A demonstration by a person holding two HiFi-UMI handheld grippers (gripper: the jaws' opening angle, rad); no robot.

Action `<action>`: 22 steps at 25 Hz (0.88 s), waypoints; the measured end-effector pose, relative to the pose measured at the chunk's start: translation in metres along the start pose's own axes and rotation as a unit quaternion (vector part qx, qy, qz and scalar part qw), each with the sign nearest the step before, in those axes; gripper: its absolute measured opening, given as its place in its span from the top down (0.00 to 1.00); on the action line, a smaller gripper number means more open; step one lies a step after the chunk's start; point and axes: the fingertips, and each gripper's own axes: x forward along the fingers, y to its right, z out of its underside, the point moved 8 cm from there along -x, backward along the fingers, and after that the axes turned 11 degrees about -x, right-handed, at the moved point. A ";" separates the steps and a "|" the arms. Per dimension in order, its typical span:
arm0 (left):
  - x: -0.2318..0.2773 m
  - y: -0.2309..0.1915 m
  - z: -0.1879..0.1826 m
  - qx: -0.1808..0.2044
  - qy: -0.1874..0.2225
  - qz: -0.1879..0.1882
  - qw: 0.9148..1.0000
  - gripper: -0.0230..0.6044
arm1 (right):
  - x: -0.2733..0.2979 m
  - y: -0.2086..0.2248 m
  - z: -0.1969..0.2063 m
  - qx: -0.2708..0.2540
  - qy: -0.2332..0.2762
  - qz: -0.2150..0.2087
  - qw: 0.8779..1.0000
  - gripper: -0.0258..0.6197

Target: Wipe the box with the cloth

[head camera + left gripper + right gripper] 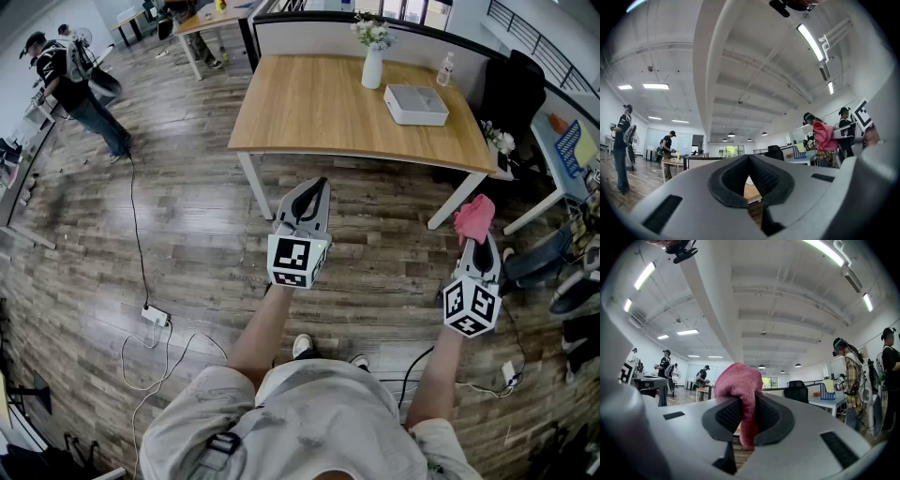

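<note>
- My right gripper (743,414) is clamped on the pink cloth (739,383); my left gripper (749,161) is closed on nothing
- The white box (416,104) sits on the table (309,122), well apart from me
- I should step close, grip firmly and lay the cloth flat on its top

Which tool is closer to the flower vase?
Left. The left tool is before the table, slightly left of the vase; the right tool, clamping the pink cloth, is farther off to the right.
</note>
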 end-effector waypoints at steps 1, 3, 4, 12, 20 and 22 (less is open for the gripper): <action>-0.001 -0.004 0.000 -0.001 0.000 -0.001 1.000 0.95 | 0.001 -0.004 0.000 0.001 0.000 0.002 1.000 0.86; -0.003 -0.013 -0.001 -0.002 0.001 -0.002 1.000 0.95 | 0.003 -0.011 -0.001 0.005 0.000 0.009 1.000 0.86; -0.004 -0.018 -0.001 -0.002 0.001 -0.002 1.000 0.95 | 0.004 -0.014 -0.001 0.010 0.000 0.013 1.000 0.86; -0.021 -0.068 -0.008 0.001 0.005 -0.007 1.000 0.95 | 0.016 -0.058 -0.006 0.028 0.005 0.021 0.999 0.86; -0.027 -0.104 -0.007 -0.011 0.005 -0.008 1.000 0.95 | 0.019 -0.095 -0.013 0.008 0.000 0.017 1.000 0.86; -0.028 -0.109 -0.006 -0.013 0.004 -0.006 1.000 0.95 | 0.020 -0.100 -0.014 0.006 -0.003 0.018 1.000 0.86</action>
